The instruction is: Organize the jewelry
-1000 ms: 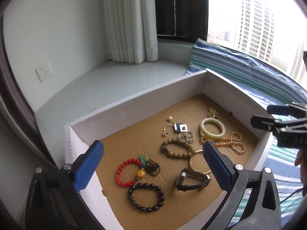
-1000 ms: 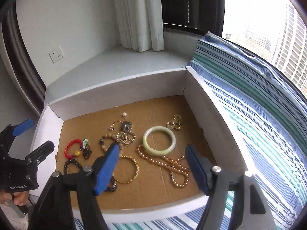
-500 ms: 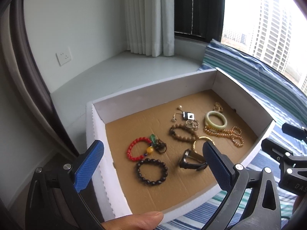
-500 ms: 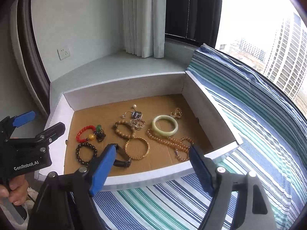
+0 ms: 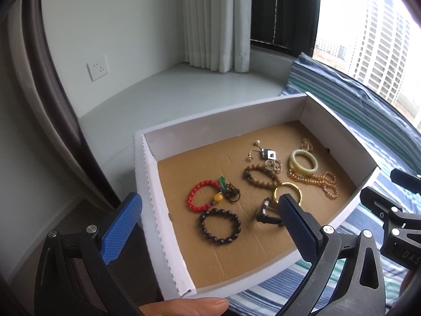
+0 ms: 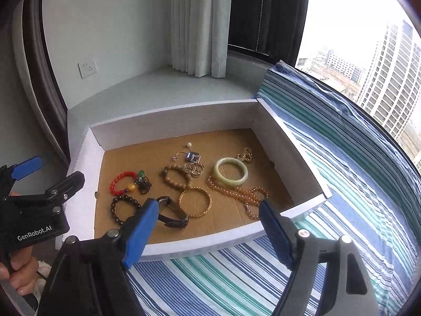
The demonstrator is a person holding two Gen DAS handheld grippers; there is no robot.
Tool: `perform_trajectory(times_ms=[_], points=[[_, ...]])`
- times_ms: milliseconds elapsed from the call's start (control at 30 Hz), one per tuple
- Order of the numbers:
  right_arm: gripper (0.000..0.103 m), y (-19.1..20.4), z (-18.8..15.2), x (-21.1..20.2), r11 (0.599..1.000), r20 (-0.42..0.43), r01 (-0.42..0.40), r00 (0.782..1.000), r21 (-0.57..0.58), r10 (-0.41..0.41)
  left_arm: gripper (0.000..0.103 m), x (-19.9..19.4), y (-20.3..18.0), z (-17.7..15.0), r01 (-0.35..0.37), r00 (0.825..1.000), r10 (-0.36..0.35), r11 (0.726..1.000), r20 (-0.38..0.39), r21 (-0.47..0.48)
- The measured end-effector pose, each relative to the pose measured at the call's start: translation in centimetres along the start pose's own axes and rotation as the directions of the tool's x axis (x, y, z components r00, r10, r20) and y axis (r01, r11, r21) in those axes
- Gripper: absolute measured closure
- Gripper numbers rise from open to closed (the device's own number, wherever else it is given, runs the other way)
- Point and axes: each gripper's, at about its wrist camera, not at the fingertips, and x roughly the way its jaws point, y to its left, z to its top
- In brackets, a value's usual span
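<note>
Jewelry (image 6: 194, 181) lies loose in a white box (image 6: 171, 121) on striped cloth (image 6: 355, 184), both fingers released

We note jewelry lying flat on the brown floor of the white box (image 6: 168, 121): red bead bracelet (image 6: 121, 183) and dark bead bracelet (image 6: 123, 208) at left, wristwatch (image 6: 172, 214) beside gold bangle (image 6: 195, 201), pale green bangle (image 6: 230, 171) touching amber bead strand (image 6: 240, 194) at right.

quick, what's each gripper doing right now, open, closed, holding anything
Left gripper: open, holding nothing.
Right gripper: open, holding nothing.
</note>
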Motion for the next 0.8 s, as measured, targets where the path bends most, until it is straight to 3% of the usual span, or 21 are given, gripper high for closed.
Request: perform_trajectory(times_ms=[467,800], points=[[0.023,1.3,0.3,-0.4,0.999,-0.035,0.005,0.999,-0.04,-0.006,0.001,-0.1,0.2,-0.1,-0.014,1.0,0.014,1.0,-0.008,-0.019],[0.023,0.3,0.2,0.7,1.0,-0.051,0.03,0.998,-0.004,-0.03,0.001,-0.2,0.2,-0.2,-0.019,1.0,0.019,1.0,-0.007,-0.023]])
